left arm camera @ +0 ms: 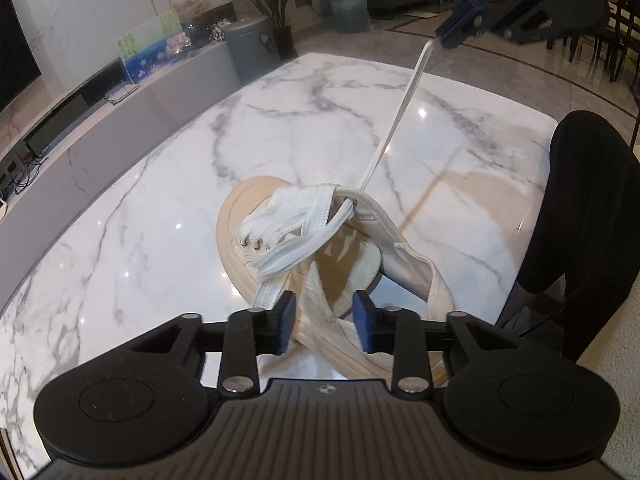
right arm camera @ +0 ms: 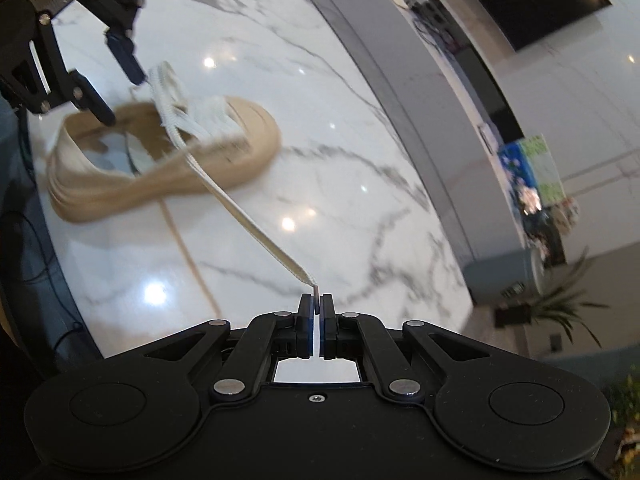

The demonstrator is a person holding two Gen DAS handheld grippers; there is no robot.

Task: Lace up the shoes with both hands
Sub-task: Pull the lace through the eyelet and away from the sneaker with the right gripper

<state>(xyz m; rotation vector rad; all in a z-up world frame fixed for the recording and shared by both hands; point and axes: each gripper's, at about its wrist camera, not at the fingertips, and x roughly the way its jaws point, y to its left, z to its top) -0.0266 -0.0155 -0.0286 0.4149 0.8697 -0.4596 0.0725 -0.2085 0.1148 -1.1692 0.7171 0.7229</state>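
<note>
beige canvas shoe (left arm camera: 320, 256) lies tipped on the marble counter (left arm camera: 160, 200), light enough to slide when the flat white lace (right arm camera: 240, 208) is tugged. right gripper (right arm camera: 317, 304) has its jaws closed on the lace's stiff tip, the best place to hold, and the strand runs taut to an eyelet. left gripper (left arm camera: 324, 320) has jaws partly open astride the shoe's collar, beside the other lace end (left arm camera: 276, 284), pinching nothing i can make out. soft, limp lace will twist. no readable writing or brand shows.
</note>
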